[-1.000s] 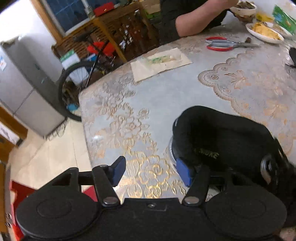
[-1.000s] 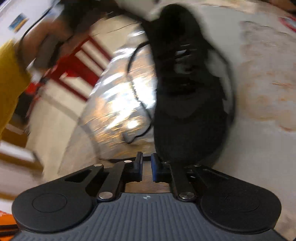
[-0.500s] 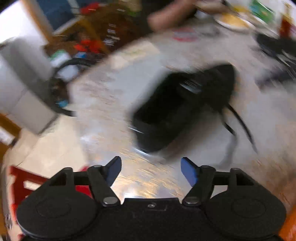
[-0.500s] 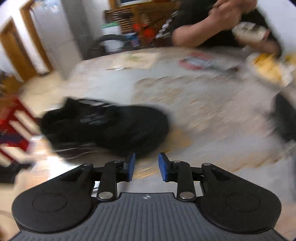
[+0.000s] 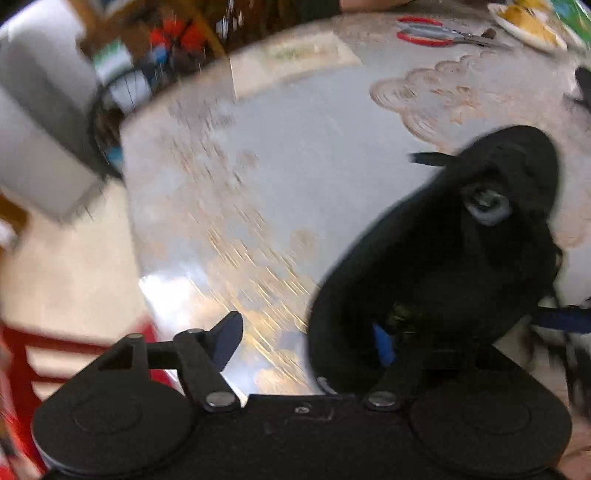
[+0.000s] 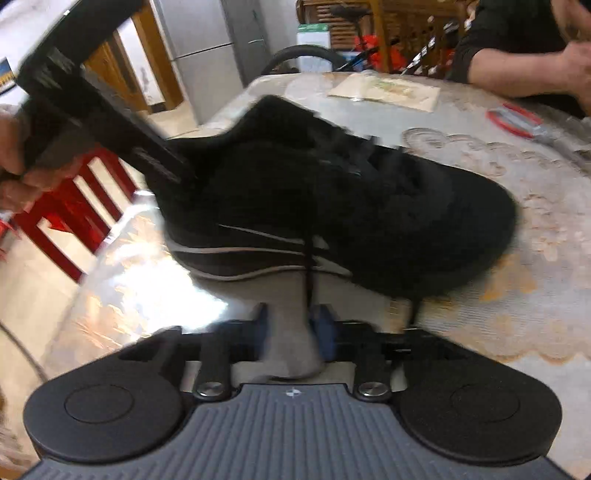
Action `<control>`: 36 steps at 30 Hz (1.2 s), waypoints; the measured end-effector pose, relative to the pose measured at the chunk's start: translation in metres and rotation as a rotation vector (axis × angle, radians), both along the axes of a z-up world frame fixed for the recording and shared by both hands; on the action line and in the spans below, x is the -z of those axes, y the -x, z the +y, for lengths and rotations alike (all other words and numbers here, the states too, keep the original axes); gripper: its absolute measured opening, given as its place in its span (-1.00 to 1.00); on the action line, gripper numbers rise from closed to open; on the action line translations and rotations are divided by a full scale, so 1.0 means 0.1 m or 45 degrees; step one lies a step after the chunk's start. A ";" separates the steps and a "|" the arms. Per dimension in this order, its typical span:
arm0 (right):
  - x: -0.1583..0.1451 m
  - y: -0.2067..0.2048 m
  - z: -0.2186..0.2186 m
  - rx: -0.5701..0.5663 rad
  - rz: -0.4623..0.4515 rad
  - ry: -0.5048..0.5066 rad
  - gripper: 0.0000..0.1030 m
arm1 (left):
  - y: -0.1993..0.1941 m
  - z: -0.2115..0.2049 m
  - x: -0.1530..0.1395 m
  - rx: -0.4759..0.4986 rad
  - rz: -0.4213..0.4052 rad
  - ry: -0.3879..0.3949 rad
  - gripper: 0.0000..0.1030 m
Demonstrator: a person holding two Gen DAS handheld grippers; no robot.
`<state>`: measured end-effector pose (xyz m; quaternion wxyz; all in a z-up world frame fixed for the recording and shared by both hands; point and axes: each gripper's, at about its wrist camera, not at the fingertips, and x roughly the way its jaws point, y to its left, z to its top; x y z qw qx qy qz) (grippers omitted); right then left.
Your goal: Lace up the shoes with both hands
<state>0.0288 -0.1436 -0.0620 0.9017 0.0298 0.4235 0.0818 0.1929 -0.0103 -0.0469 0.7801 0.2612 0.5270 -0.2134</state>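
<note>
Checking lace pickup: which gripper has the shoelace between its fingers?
The right gripper: the black shoelace hangs into its narrow finger gap. The left gripper gapes wide at the shoe heel.

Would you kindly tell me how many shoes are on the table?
1 for sure: the black shoe near the table edge. A dark shape at the left wrist view's far right might be another.

A home's dining room: a desk [image 6: 480,155] under a gold-flowered plastic cover, a plate of food [image 5: 528,26], red scissors [image 5: 424,31], a fridge [image 6: 207,48], a bicycle wheel [image 6: 306,55] by wooden shelves [image 6: 399,22], and a person's arm [image 6: 517,70] resting at the far side.
</note>
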 end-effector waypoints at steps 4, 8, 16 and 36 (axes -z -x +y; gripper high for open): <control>-0.11 0.14 -0.29 0.111 -0.081 0.060 -0.96 | 0.43 0.07 -0.03 -0.055 0.101 0.052 0.32; -0.34 0.31 -0.67 0.231 -0.206 0.029 -0.90 | 0.85 0.05 -0.10 -0.172 0.140 0.148 0.32; -0.45 0.37 -1.35 0.393 -0.131 -0.265 -0.47 | 1.46 0.10 -0.21 -0.504 0.143 0.329 0.32; 0.43 -0.27 -1.00 0.689 0.587 -1.192 -0.20 | 1.81 0.22 -0.30 -0.670 0.119 0.467 0.34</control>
